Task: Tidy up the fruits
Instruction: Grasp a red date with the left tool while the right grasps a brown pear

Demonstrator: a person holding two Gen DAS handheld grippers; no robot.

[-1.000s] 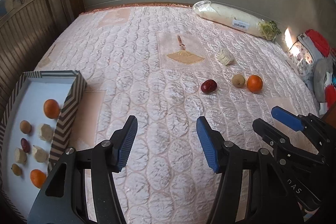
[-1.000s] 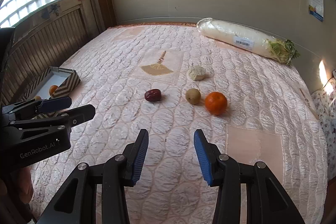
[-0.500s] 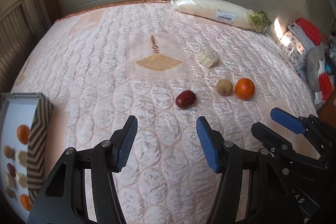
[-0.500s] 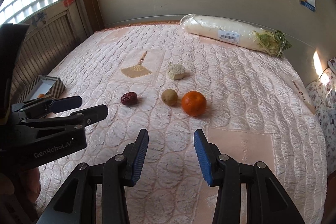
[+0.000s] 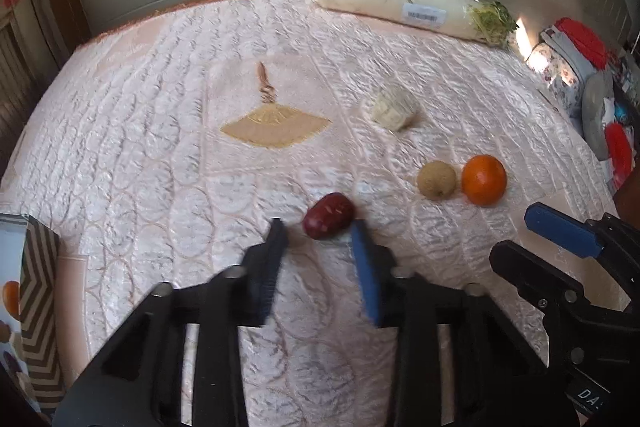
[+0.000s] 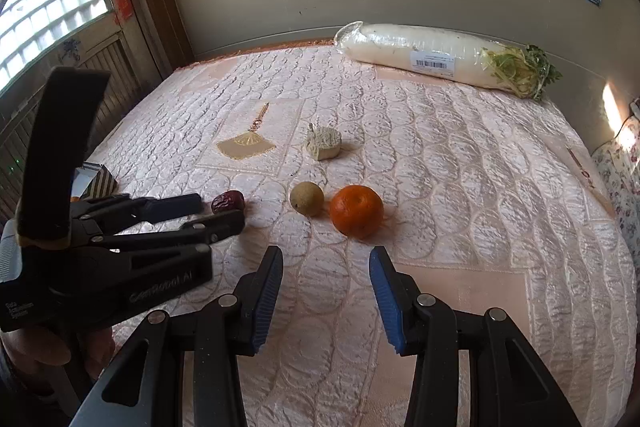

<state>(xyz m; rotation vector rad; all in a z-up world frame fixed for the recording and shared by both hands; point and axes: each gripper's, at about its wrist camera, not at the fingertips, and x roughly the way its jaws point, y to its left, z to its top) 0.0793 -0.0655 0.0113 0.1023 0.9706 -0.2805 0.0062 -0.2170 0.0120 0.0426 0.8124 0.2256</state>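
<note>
- Left tongs [image 5: 318, 229], spread, sit just short of the red date [image 5: 329, 215], which lies dead ahead between the tips, long axis slanting up to the right.
- Right tongs [image 6: 325, 259], spread and empty, point at the orange [image 6: 356, 211], which lies farther from its tongs than the date from the left pair.
- On the bed [image 5: 160, 147]: one date, one brown fruit [image 5: 436, 180], one orange, one pale lump [image 5: 390, 111].
- Tray [image 5: 38, 291] at left edge holds more fruit.

Open right hand-held gripper [image 6: 325, 269] before orange [image 6: 356, 211].

Wrapped radish [image 6: 432, 58], perhaps; quilted bedspread [image 6: 460, 163].
</note>
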